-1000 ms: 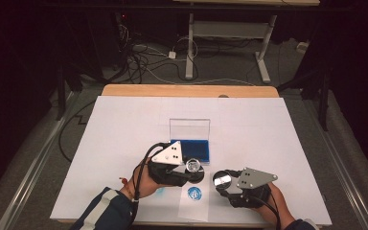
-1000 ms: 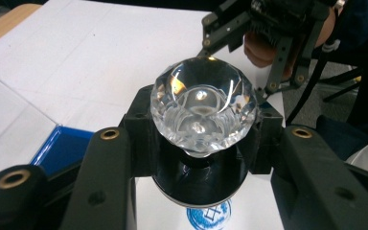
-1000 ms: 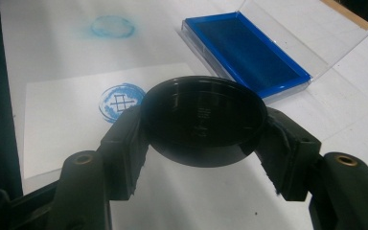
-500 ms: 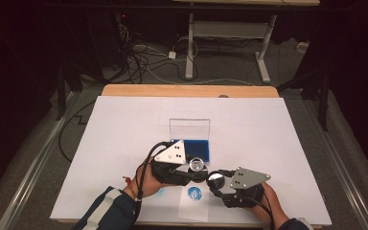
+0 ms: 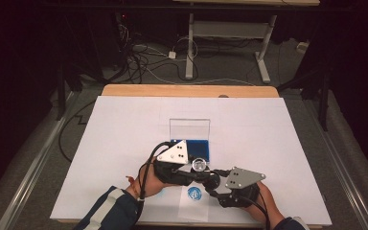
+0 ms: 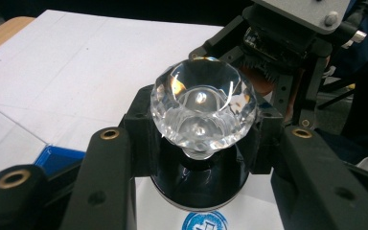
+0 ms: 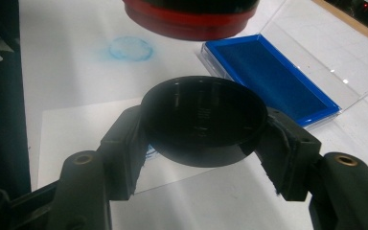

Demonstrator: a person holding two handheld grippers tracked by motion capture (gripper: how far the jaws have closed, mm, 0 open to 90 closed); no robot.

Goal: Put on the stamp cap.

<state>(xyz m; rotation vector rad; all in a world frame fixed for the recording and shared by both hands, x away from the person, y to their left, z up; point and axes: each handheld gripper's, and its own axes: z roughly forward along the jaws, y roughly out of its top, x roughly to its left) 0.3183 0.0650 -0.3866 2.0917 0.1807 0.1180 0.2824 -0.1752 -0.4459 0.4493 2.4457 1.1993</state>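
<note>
Crystal-knobbed stamp (image 6: 203,108) held above bench, near printed blue mark (image 5: 193,193) on paper slip (image 5: 191,203); pinched in left gripper (image 6: 199,158) jaws. Black round cap (image 7: 203,120) clamped in right gripper (image 7: 203,143) jaws, just below stamp's red base. Open ink pad (image 5: 199,149) beyond. Judged step: recapping. Next: align cap under base, press together.

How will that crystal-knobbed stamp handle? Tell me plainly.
The stamp looks rigid and probably heavy for its size, given its thick faceted glass-like knob. Those smooth facets are likely slippery; the jaws grip lower, at the black body. Laid sideways, its round body would probably roll, and the knob might chip. With the black cap off, its face could smear.
</note>
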